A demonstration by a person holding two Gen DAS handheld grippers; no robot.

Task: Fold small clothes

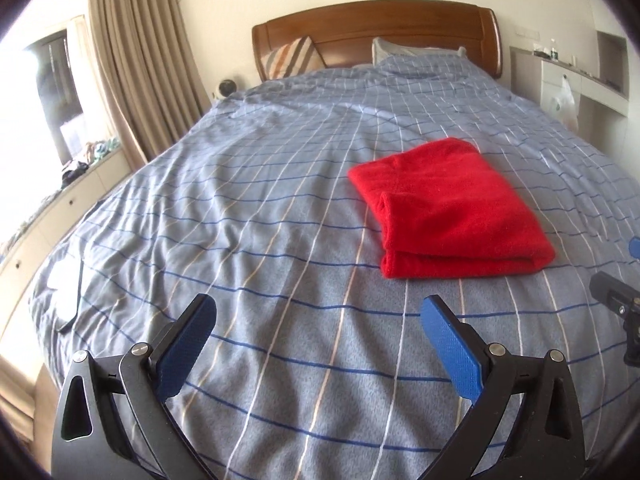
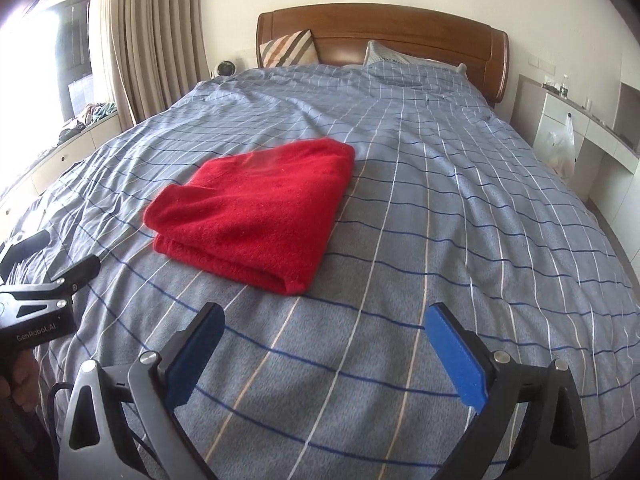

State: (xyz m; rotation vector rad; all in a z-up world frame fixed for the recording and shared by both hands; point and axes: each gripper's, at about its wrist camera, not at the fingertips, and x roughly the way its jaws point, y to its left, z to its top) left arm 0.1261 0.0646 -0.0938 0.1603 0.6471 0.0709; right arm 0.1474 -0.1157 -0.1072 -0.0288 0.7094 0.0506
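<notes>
Red garment [image 1: 448,208] is lying folded into a compact rectangle on the bed [image 1: 248,208], sitting right of centre in the left wrist view and left of centre, mid-height, in the right wrist view [image 2: 256,208]. Layers are showing stacked at its near edge, so the fold is looking finished, and the step in hand is judged to be the release and clear-away. Doing that well is meaning keeping both sets of fingers spread and lifted off the cloth, so that no pad is snagging the fuzzy pile and dragging the top layer askew. Left gripper [image 1: 318,320] is standing wide apart at the bottom of its frame with only checked bedcover between its blue pads; nothing is being held. Right gripper [image 2: 324,328] is likewise spread wide at the bottom of its frame, empty. Garment is lying above and to the right of the left fingers [image 1: 192,344], and above and to the left of the right fingers [image 2: 456,356], apart from both, touching neither. Left gripper's body is also showing at the lower left edge of the right wrist view, beside the garment but clear of it. Any tidying of the near edge is calling for a gentle approach from the side.
</notes>
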